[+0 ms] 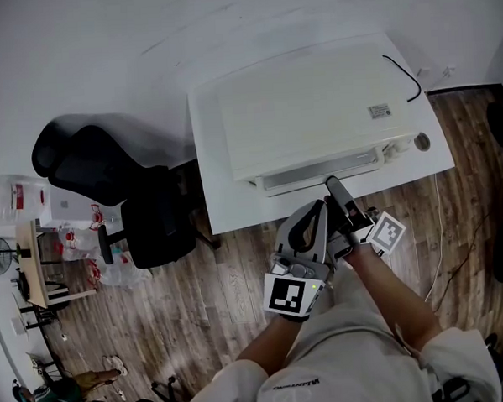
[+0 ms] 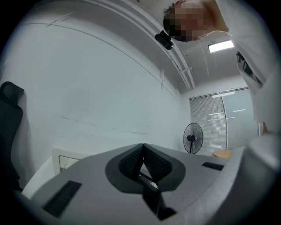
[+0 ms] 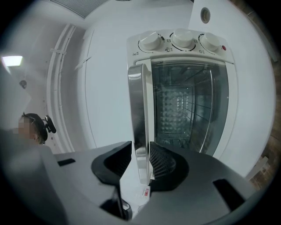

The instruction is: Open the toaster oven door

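your right gripper (image 3: 140, 146) sits released astride the chrome bar handle (image 3: 137, 101) of the white toaster oven (image 3: 184, 44): clamp squarely, then pull evenly.

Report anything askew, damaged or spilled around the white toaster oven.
Nothing stands out: the white toaster oven sits square on the white table, its glass door unbroken, its chrome handle straight between the right gripper's open jaws.
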The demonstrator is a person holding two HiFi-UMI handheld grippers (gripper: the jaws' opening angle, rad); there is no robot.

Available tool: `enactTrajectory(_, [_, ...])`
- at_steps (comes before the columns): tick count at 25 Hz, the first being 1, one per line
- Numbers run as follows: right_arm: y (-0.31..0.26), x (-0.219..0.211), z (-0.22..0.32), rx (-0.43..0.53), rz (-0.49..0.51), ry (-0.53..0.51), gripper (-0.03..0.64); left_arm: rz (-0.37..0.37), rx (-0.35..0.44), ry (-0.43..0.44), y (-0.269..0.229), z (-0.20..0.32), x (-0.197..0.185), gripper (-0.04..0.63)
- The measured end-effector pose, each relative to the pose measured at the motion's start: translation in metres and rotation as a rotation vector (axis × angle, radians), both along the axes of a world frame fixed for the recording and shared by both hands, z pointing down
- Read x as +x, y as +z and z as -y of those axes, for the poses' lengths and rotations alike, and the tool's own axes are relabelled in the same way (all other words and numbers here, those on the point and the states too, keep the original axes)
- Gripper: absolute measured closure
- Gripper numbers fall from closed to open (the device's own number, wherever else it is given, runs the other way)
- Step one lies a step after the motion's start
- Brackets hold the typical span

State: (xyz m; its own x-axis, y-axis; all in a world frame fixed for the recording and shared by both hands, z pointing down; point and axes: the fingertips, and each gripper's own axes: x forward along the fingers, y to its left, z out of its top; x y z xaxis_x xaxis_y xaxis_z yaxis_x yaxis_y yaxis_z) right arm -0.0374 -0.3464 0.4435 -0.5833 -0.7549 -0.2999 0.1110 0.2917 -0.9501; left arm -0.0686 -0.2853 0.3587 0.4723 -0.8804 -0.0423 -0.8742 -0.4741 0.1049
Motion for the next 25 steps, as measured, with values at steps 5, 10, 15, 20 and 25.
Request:
enactTrajectory(5, [-0.001, -0.004, 0.007, -0.011, -0.018, 0.006, 0.500, -0.011, -0.007, 0.001, 0.002, 0.000, 0.000, 0.589])
enactTrajectory(10, [0.003, -0.002, 0.010, -0.051, -0.013, 0.047, 0.500, -0.027, -0.023, 0.001, 0.001, -0.002, -0.002, 0.589])
enactTrajectory(15, [0.004, -0.001, 0.008, -0.057, -0.024, 0.056, 0.500, -0.015, -0.006, -0.007, 0.004, -0.003, -0.007, 0.589])
enactTrajectory(20, [0.005, 0.000, -0.002, -0.059, -0.040, 0.058, 0.500, -0.031, -0.015, 0.003, 0.001, -0.006, -0.006, 0.589])
enactTrajectory(25, [0.010, 0.002, -0.020, -0.054, -0.069, 0.044, 0.502, -0.044, -0.037, 0.015, 0.005, -0.014, -0.005, 0.589])
